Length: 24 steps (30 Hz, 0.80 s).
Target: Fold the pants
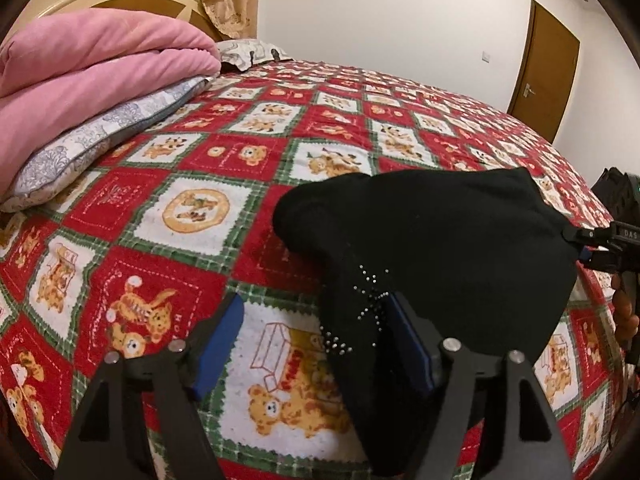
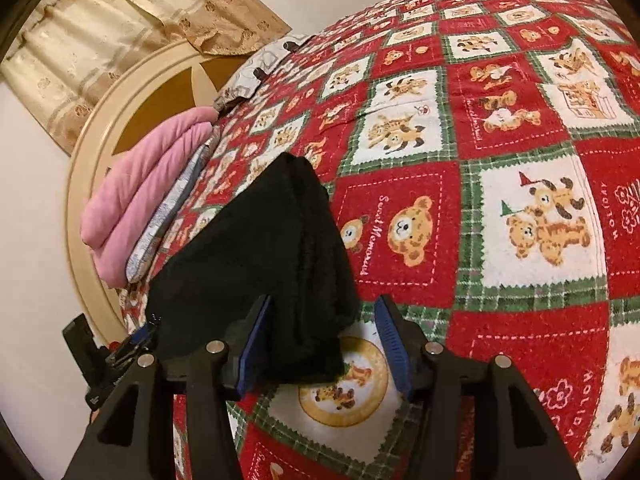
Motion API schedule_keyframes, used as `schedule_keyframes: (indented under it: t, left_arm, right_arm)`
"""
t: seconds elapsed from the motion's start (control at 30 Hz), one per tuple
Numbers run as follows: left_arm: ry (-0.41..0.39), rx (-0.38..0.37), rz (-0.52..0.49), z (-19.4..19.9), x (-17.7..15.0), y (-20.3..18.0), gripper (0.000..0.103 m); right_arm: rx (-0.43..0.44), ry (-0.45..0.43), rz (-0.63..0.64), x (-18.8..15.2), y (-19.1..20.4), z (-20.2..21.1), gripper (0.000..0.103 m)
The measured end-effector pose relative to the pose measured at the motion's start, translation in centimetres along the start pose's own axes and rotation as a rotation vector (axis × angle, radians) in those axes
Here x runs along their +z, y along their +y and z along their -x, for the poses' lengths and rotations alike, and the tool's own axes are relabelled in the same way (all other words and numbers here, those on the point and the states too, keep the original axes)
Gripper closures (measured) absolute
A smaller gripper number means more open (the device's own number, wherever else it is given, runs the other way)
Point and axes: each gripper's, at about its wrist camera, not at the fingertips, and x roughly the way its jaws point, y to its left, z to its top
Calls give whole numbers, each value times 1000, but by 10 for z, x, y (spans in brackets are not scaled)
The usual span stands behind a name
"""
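Left gripper [image 1: 316, 344]: spread wide, pants [image 1: 432, 248] draped over right finger only.
Right gripper [image 2: 324, 344]: likewise spread, pants hem lying between fingers, unclamped.
Pants: one, black, bunched, propped above bedspread [image 1: 192, 208].
Risk: nothing pinched, so any lift likely lets cloth slide off and fold collapse.
Count: grippers two; pillows two visible; pink quilt [image 1: 92, 64] one; door one.
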Motion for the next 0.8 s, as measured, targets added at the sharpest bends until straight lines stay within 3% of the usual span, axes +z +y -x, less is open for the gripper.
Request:
schedule_keyframes:
  t: [0.1, 0.43, 0.6, 0.67, 0.8]
  left_arm:
    - [5, 0, -13, 6, 0, -3, 27]
    - [-2, -4, -50, 35, -4, -9, 27]
    - [-50, -12, -78, 78, -4, -18, 27]
    - [-88, -14, -91, 104, -7, -25, 27]
    - [-157, -37, -96, 148, -18, -33, 13]
  right_arm:
    - [-74, -43, 18, -4, 5, 12, 38]
    - [-253, -65, 105, -10, 32, 34, 38]
    - [-422, -127, 304, -46, 96, 65, 38]
    - [-438, -159, 368, -66, 121, 79, 38]
    - [-409, -269, 468, -113, 174, 115, 38]
